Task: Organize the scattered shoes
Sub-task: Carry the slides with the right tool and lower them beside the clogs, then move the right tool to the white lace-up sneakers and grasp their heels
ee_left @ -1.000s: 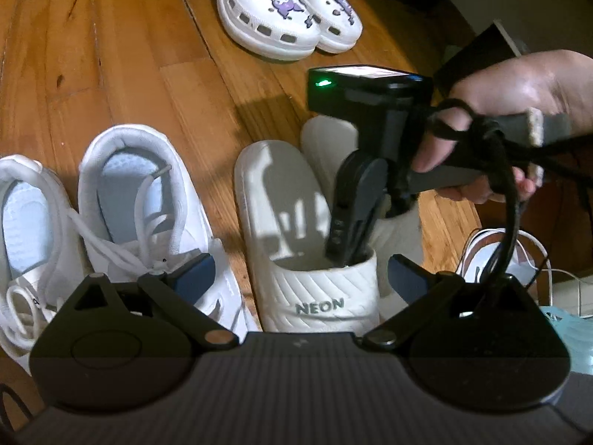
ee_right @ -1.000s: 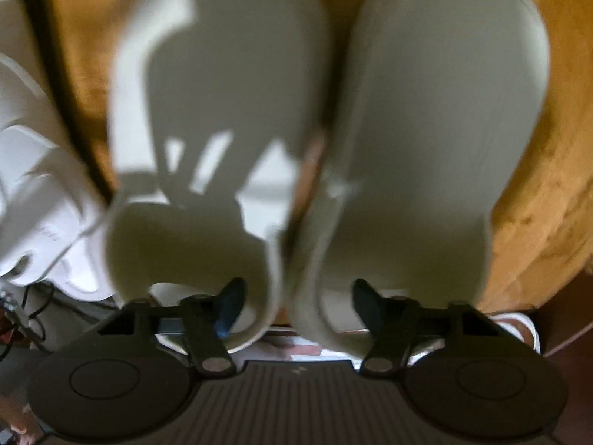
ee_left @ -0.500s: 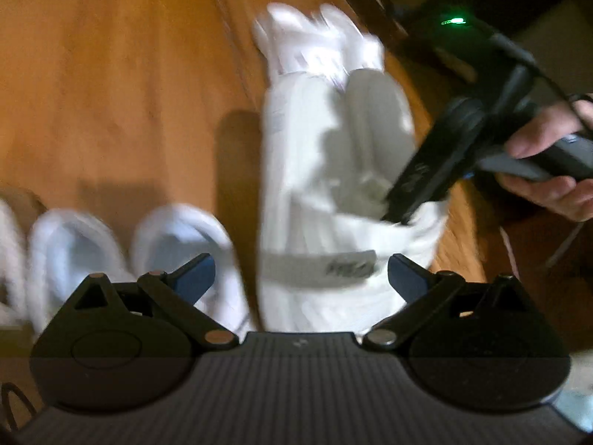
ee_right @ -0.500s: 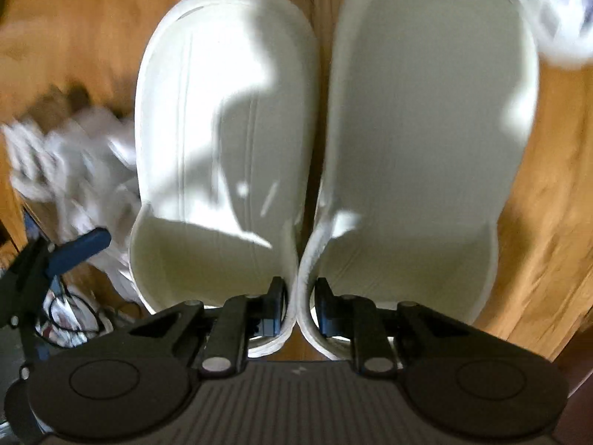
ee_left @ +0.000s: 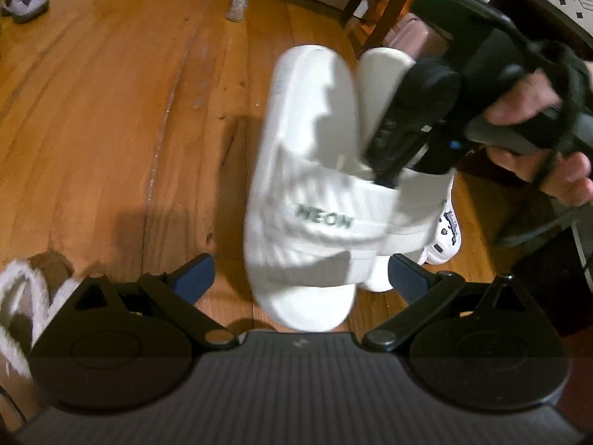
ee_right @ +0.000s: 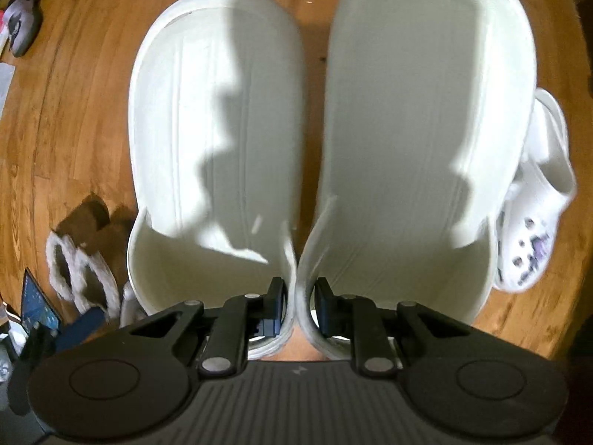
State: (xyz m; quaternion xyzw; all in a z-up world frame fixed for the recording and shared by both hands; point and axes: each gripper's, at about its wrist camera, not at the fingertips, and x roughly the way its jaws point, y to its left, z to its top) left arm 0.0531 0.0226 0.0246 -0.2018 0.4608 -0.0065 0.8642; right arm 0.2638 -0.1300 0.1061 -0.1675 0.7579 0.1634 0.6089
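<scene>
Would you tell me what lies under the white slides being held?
Under the white slides pinched together by the right gripper is bare wooden floor. A white clog with charms pokes out at the right; its remainder, and the floor directly beneath, are hidden.

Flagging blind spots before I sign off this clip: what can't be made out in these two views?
- Right gripper pads: left wrist view, buried behind the slides' straps.
- Second slide: left wrist view, mostly behind the first slide and the gripper body.
- Clog: right wrist view, largely hidden by the right slide; its charms are blurred.
- Fuzzy slippers: left wrist view, blurred and cut off by the left edge.
</scene>
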